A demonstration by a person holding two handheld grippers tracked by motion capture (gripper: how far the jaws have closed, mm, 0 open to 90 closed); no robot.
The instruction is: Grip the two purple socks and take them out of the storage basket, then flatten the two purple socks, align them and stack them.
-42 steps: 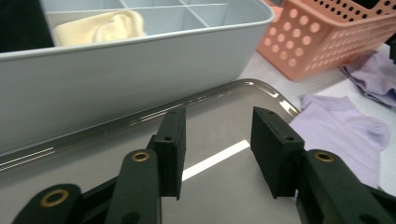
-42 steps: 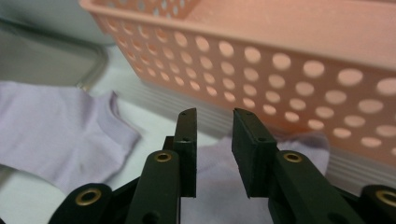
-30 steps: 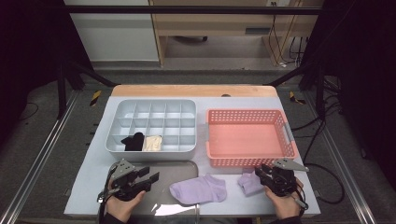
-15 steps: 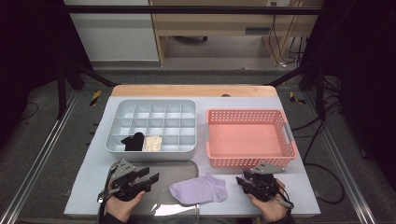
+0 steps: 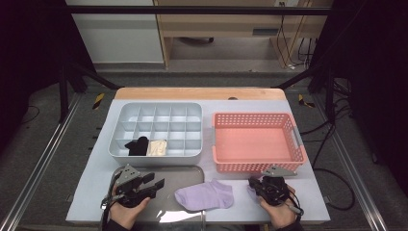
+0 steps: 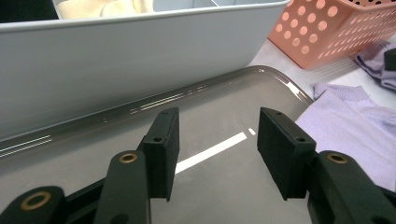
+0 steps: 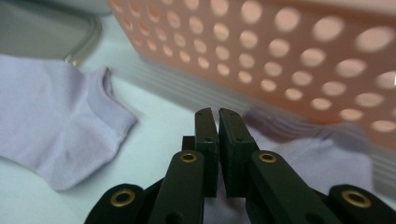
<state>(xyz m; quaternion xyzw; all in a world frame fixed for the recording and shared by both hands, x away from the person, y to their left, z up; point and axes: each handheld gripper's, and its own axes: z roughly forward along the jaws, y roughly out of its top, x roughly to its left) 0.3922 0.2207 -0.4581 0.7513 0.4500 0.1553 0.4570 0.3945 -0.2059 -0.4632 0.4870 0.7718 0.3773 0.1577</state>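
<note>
A lab-style recording station, not a home: pale work table with a wooden far edge (image 5: pixel 199 93), framed by black metal rails (image 5: pixel 202 9) and dark curtains (image 5: pixel 29 57). Bundled cables (image 5: pixel 293 43) beside a light wooden bench (image 5: pixel 221 29), yellow-black hazard tape marks (image 5: pixel 98 100) on grey floor.

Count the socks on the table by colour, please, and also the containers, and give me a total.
Purple socks: 2, one flat, one under the right gripper
Black socks: 1, in the grey divided box
Cream socks: 1, in the next compartment
Containers: 3, grey divided box, pink basket, metal tray
Total: 7
</note>
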